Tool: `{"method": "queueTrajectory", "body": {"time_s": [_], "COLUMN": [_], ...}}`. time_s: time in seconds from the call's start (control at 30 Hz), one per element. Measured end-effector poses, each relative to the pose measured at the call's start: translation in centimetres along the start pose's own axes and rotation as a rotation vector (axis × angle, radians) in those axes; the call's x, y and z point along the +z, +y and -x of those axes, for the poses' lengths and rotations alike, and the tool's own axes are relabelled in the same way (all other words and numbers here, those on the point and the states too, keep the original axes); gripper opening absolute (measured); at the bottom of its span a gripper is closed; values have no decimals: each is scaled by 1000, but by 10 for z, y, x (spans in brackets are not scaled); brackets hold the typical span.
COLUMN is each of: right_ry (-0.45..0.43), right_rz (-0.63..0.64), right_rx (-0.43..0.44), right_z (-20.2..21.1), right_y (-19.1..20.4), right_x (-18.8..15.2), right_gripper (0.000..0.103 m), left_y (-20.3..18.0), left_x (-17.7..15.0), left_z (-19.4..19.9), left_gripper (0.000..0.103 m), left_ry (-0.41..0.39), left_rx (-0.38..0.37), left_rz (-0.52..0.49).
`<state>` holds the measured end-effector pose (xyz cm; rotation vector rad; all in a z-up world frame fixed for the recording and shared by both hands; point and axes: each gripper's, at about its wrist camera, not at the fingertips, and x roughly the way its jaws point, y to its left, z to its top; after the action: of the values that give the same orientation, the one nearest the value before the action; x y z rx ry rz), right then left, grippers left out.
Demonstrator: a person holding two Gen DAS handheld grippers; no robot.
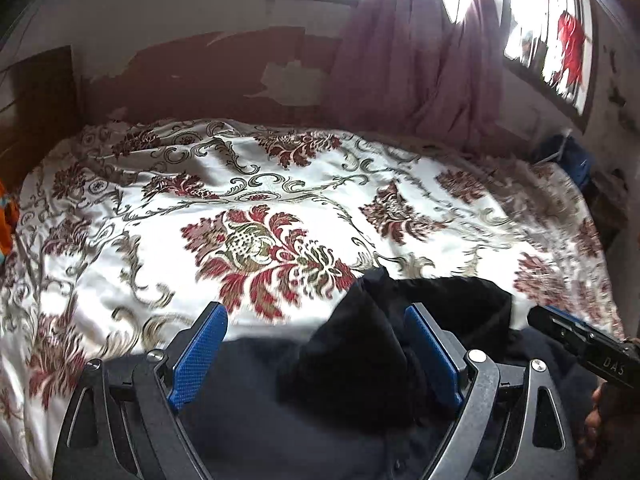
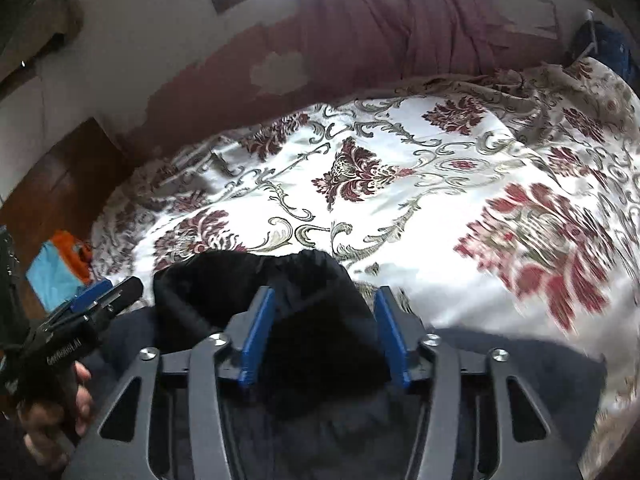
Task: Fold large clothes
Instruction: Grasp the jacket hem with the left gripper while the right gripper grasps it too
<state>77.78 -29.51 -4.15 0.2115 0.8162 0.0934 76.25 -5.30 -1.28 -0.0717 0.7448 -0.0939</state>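
Left gripper (image 1: 316,354) spread wide, black garment (image 1: 360,352) bunched between blue pads, touching only the right one; right gripper (image 2: 326,336) half-spread astride garment, no pinch, on floral bedspread (image 1: 160,208)

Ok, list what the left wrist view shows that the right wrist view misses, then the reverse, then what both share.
Only the left wrist view: a red cloth hanging at the bright window, and the right gripper seen from the side.

Only the right wrist view: a light blue item at the left edge beside the bed, and the left gripper with the hand holding it.

Both: the dark garment on the floral bedspread, the mauve curtain, the peeling wall.
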Motion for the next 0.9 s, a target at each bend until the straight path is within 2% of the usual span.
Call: {"method": "queueTrajectory", "body": {"time_s": [0.03,0.17,0.27,0.3,0.33,0.4,0.57,0.63,0.73,0.83,0.9], "right_ry": [10,57,76,73,64,25,-54,-55,-37,-6,21], "right_rz": [18,14,-2,4,12,23,-7,-20,76,131,163], "right_rx": [-26,-65,-46,-45,-40,-19,15,70,39,20,0], "right_z": [-9,-26,-32,-31,-28,-16,26,41,51,53,51], "right_y": [3,2,-2,-1,-1,-3,-33,-45,-37,-36,-35], "right_x": [1,11,15,13,13,8,-12,-23,-41,-56,-65], "right_gripper": [38,37,21,13,11,9,5,5,4,4,4], "left_y": [-2,-14,-15,-14,-14,-13,-5,9,27,23,27], "left_x": [2,6,8,9,10,8,2,-3,-14,-31,-39], "left_z": [-5,-26,-37,-39,-40,-40,-11,2,17,26,23], "left_gripper": [84,62,49,40,23,7,5,5,5,5,5], "left_ry": [5,38,65,68,71,82,16,10,58,96,136], "left_rx": [9,45,44,28,15,-33,-11,-6,-69,-49,-58], "left_rz": [-10,-79,-73,-65,-60,-53,-94,-93,-78,-162,-155]}}
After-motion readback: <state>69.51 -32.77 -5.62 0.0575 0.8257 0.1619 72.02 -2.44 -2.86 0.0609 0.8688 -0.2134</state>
